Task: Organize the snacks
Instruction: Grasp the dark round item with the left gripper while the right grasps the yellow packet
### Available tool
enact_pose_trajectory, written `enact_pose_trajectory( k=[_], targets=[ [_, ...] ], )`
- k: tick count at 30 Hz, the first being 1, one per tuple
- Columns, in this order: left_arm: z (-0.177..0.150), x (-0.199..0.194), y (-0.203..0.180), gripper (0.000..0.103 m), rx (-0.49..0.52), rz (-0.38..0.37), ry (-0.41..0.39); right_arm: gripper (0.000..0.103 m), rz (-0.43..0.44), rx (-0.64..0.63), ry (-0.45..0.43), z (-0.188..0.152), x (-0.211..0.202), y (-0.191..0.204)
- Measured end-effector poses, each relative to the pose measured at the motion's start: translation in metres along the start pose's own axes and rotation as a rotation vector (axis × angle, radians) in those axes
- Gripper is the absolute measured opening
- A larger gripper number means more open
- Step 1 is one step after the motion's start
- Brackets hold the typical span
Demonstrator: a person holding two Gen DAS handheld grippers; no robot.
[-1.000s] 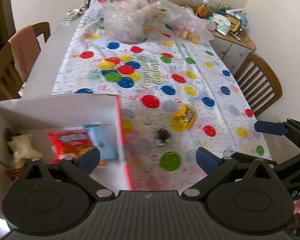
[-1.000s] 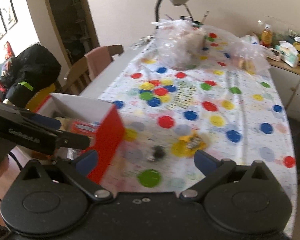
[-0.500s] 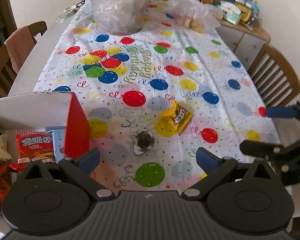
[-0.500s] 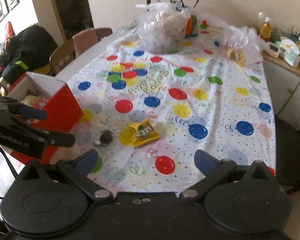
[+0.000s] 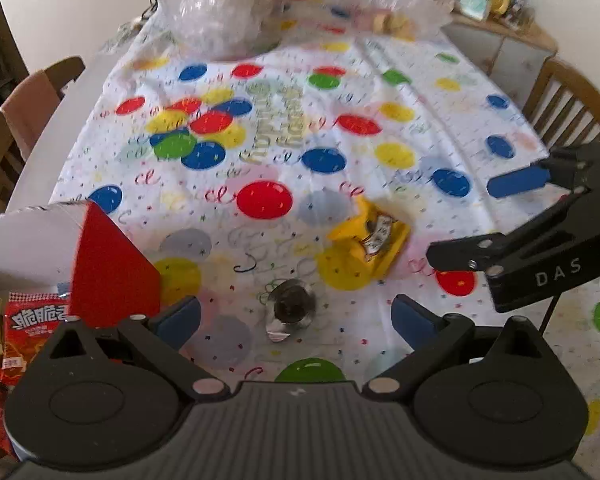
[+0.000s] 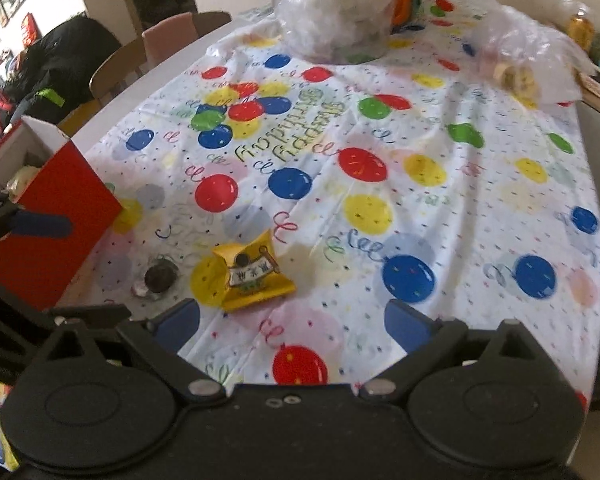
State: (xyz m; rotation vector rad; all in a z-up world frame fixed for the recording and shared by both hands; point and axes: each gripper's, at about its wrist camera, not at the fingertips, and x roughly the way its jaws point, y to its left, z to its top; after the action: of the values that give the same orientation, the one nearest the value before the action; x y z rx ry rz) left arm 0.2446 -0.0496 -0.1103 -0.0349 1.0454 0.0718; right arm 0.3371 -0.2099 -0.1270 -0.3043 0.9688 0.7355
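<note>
Snacks lie loose on the table [image 5: 480, 80] under its balloon-print cloth: we see a yellow snack packet [image 5: 370, 240] resting flat near the middle, and just beside it, toward the box, a small round dark sweet in clear wrap [image 5: 292, 306].

At the table's left edge stands a red box [image 5: 108, 268] with white inner walls — inside it a red chip bag [image 5: 28, 320] with white lettering and a pale crumpled wrapper, partly hidden.

Our left hand-held gripper [image 5: 296, 318] hangs above the cloth with its blue-padded fingers spread wide, nothing between them; the dark sweet sits between and just beyond its fingertips.

Our right hand-held gripper [image 6: 292, 316] is likewise spread and empty — the yellow packet lies just ahead of its left finger.

Clear plastic bags [image 6: 340, 8] sit at the far end.
</note>
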Motion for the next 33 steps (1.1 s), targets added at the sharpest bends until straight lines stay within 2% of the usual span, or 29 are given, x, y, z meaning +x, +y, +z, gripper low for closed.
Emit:
enact_pose_trajectory(
  k=[4,9,11,14,16,20,23,27,33],
  targets=[
    [0.002,0.019,-0.001,0.101,0.003,0.019,0.035,0.095,0.008,-0.028,0.030,0.010,0.026,0.004],
    [0.006,0.036,0.003,0.095,0.008,0.029,0.062,0.088,0.008,-0.047,0.054,0.016,0.048,0.009],
    [0.007,0.043,0.006,0.088,0.011,0.034,0.075,0.087,0.007,-0.057,0.057,0.019,0.053,0.010],
    [0.008,0.053,0.010,0.074,-0.001,0.031,0.100,0.078,0.007,-0.073,0.072,0.021,0.061,0.014],
    [0.008,0.058,0.011,0.065,0.001,0.027,0.113,0.078,0.008,-0.077,0.072,0.021,0.065,0.016],
    [0.008,0.060,0.011,0.060,0.002,0.000,0.104,0.066,-0.003,-0.104,0.054,0.022,0.066,0.021],
    [0.006,0.058,0.007,0.049,0.024,-0.014,0.093,0.055,-0.014,-0.135,0.050,0.021,0.065,0.025],
    [0.005,0.056,0.003,0.035,0.043,-0.030,0.080,0.052,-0.033,-0.160,0.036,0.018,0.063,0.030],
    [0.004,0.054,0.006,0.034,0.012,-0.032,0.079,0.046,-0.036,-0.116,0.018,0.013,0.056,0.027]
  ],
)
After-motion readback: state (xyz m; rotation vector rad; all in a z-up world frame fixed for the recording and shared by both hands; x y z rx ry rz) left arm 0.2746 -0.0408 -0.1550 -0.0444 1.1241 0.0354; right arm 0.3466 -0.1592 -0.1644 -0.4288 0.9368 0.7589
